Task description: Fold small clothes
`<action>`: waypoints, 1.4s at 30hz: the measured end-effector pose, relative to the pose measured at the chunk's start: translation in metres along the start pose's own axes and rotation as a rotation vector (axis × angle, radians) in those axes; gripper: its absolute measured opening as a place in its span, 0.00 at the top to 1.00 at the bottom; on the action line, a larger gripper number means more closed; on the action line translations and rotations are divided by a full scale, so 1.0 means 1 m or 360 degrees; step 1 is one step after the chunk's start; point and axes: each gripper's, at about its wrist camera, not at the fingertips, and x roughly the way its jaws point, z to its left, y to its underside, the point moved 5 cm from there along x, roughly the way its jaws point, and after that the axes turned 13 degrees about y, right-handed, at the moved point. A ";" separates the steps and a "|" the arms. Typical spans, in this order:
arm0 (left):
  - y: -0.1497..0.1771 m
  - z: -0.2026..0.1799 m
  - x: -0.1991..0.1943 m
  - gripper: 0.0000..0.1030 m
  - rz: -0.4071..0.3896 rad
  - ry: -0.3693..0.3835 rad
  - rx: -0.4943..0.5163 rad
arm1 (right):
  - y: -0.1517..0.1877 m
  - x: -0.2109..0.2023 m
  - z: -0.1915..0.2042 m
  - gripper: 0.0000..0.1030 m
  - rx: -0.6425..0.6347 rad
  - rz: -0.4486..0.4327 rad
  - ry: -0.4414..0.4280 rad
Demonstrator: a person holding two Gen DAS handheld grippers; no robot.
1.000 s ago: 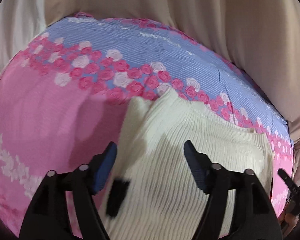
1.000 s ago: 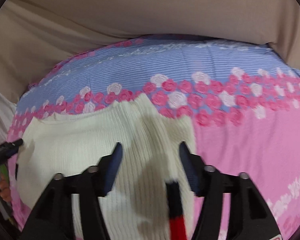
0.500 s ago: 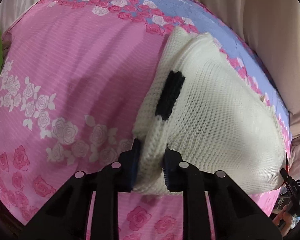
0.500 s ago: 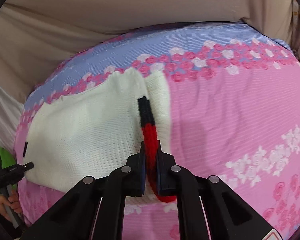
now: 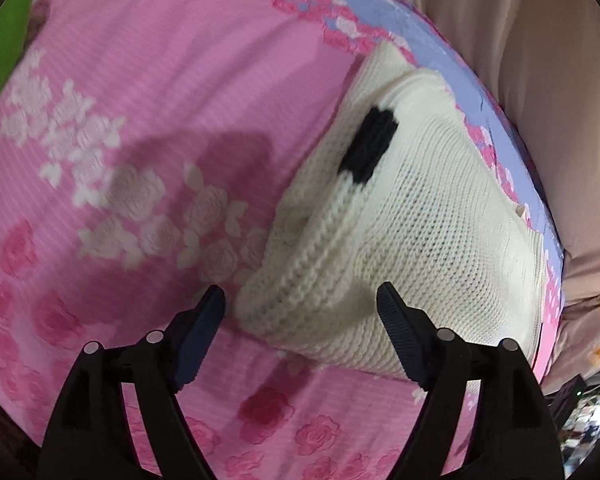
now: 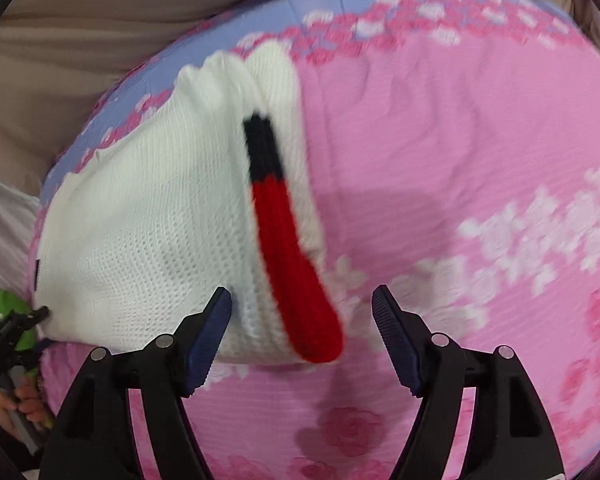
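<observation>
A cream knit sweater [image 5: 428,232] lies folded on the pink floral bedspread [image 5: 140,120]. Its left sleeve with a black band [image 5: 368,148] is folded over the body. My left gripper [image 5: 300,320] is open, its fingers either side of the sleeve's cuff end. In the right wrist view the sweater [image 6: 140,220] shows its other sleeve with a black and red cuff [image 6: 292,264] folded over. My right gripper [image 6: 302,320] is open, the red cuff end lying between its fingers.
The bedspread [image 6: 460,140] has a blue rose-patterned band along its far edge. Beige fabric [image 5: 540,60] rises behind the bed. A green item [image 5: 0,40] lies at the far left. The other gripper and hand [image 6: 8,344] show at the left edge of the right wrist view.
Both grippers closed on the sleeve cuffs half a second ago and have now opened, letting the sleeves rest folded on the sweater. Both views have drawn back slightly.
</observation>
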 end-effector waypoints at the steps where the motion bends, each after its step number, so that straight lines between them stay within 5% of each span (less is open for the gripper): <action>1: -0.001 -0.004 0.000 0.36 -0.0018 0.0011 0.0023 | 0.002 0.003 0.003 0.29 0.0026 0.0011 -0.0027; 2: -0.001 -0.009 0.002 0.60 0.0036 0.0068 0.0035 | 0.001 0.001 0.007 0.34 0.0042 -0.0027 -0.0002; 3: -0.001 -0.013 0.003 0.76 0.0083 0.0112 0.0024 | 0.000 0.000 0.013 0.63 0.0038 -0.0029 -0.0051; 4: -0.002 -0.018 0.001 0.76 0.0090 0.0135 0.0015 | -0.002 -0.002 0.017 0.85 0.0049 -0.0009 -0.0071; 10: 0.012 -0.026 -0.049 0.84 0.0118 0.0234 0.0079 | -0.006 -0.064 0.005 0.89 0.0032 -0.0144 -0.0092; 14: 0.057 -0.003 -0.064 0.84 0.0293 0.0208 0.0075 | 0.026 -0.082 -0.025 0.89 -0.0014 -0.0062 -0.0013; 20: 0.129 0.042 -0.051 0.76 0.0547 0.0033 0.0157 | 0.130 -0.053 -0.059 0.86 -0.0111 0.0297 0.0116; 22: 0.120 0.034 -0.061 0.72 0.0480 0.0033 0.0185 | 0.144 -0.045 -0.064 0.69 -0.0120 0.0321 0.0144; 24: 0.097 0.014 -0.076 0.50 0.0354 0.0033 0.0290 | 0.130 -0.061 -0.063 0.69 -0.0084 0.0225 0.0163; 26: 0.066 -0.012 -0.090 0.27 0.0163 0.0060 0.0380 | 0.101 -0.084 -0.057 0.57 -0.0067 0.0048 0.0149; 28: 0.043 -0.033 -0.087 0.24 0.0069 0.0101 0.0435 | 0.066 -0.100 -0.043 0.37 -0.0095 -0.0117 0.0133; 33: 0.013 -0.061 -0.019 0.18 0.0104 0.0049 0.0498 | 0.010 -0.060 -0.002 0.37 -0.0194 -0.0150 0.0115; 34: 0.014 -0.065 -0.001 0.20 0.0140 0.0048 0.0493 | 0.006 -0.047 0.003 0.37 -0.0194 -0.0128 0.0119; 36: 0.015 -0.062 0.015 0.65 0.0206 0.0025 0.0508 | 0.000 -0.023 0.013 0.41 -0.0191 -0.0077 0.0126; 38: 0.011 -0.060 0.016 0.93 0.0208 -0.0013 0.0512 | -0.005 -0.010 0.019 0.79 -0.0196 -0.0054 0.0098; 39: 0.006 -0.062 0.006 0.93 0.0184 0.0076 0.0463 | -0.005 -0.015 0.021 0.90 -0.0179 -0.0051 0.0063; 42: -0.013 -0.067 -0.022 0.93 0.0066 0.0128 0.0442 | -0.020 -0.060 0.031 0.90 -0.0157 -0.0245 0.0009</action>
